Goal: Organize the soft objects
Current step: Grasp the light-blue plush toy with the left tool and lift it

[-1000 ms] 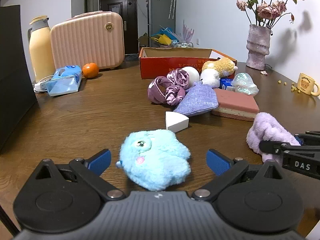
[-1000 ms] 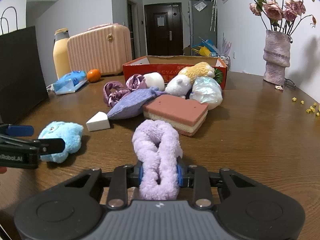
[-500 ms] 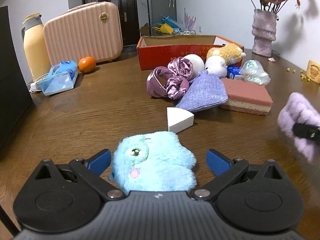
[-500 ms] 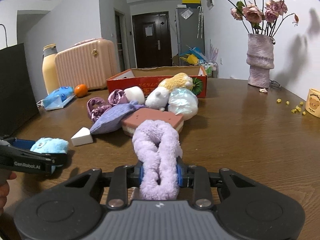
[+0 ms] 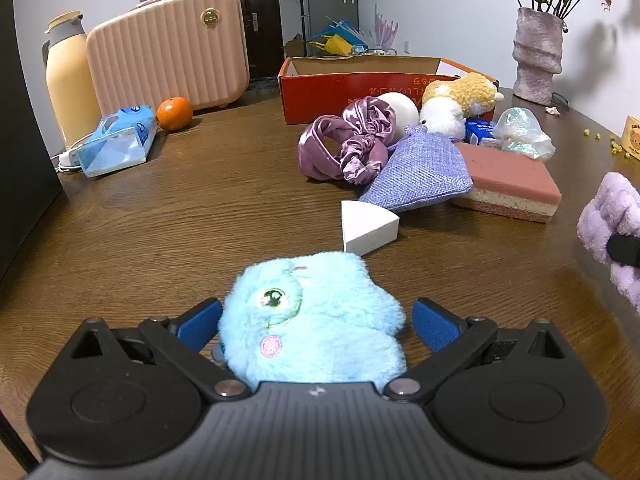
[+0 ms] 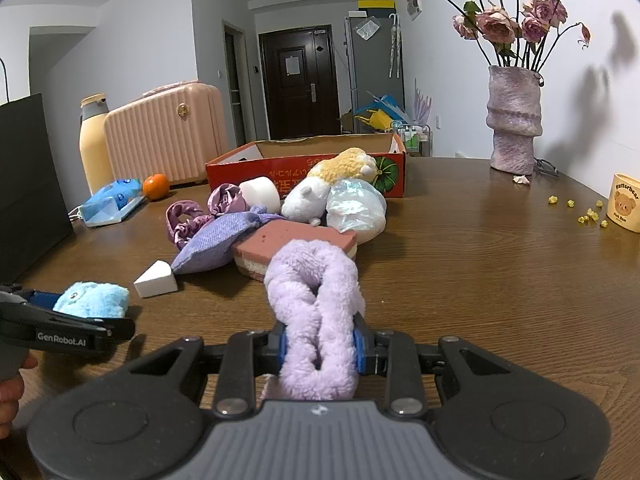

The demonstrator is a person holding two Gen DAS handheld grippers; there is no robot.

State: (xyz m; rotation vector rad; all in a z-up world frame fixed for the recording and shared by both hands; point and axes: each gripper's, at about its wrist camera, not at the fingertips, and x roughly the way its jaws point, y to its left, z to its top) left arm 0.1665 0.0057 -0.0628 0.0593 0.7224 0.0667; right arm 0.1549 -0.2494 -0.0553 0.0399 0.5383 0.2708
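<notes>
A fluffy light-blue plush toy point(image 5: 308, 320) lies on the wooden table between the open blue-padded fingers of my left gripper point(image 5: 316, 322); the left pad touches it, the right pad is just off its side. The toy also shows in the right wrist view point(image 6: 94, 300). My right gripper point(image 6: 318, 346) is shut on a fluffy lilac scrunchie point(image 6: 314, 292) and holds it above the table; it shows at the right edge of the left wrist view point(image 5: 612, 224). A red cardboard box point(image 6: 308, 170) stands open at the back.
A pile lies before the box: purple satin scrunchies point(image 5: 344, 144), lilac sachet bag point(image 5: 420, 168), pink sponge point(image 5: 508, 180), white wedge sponge point(image 5: 368, 228), plush hamster point(image 5: 460, 96), shiny pouch point(image 5: 522, 132). Tissue pack point(image 5: 116, 140), orange point(image 5: 174, 114), suitcase point(image 5: 168, 46), flask, vase point(image 6: 514, 120), cup point(image 6: 624, 202) surround.
My left gripper has moved forward around the blue plush, which now sits deeper between the fingers. My right gripper has lifted the lilac scrunchie off the table.
</notes>
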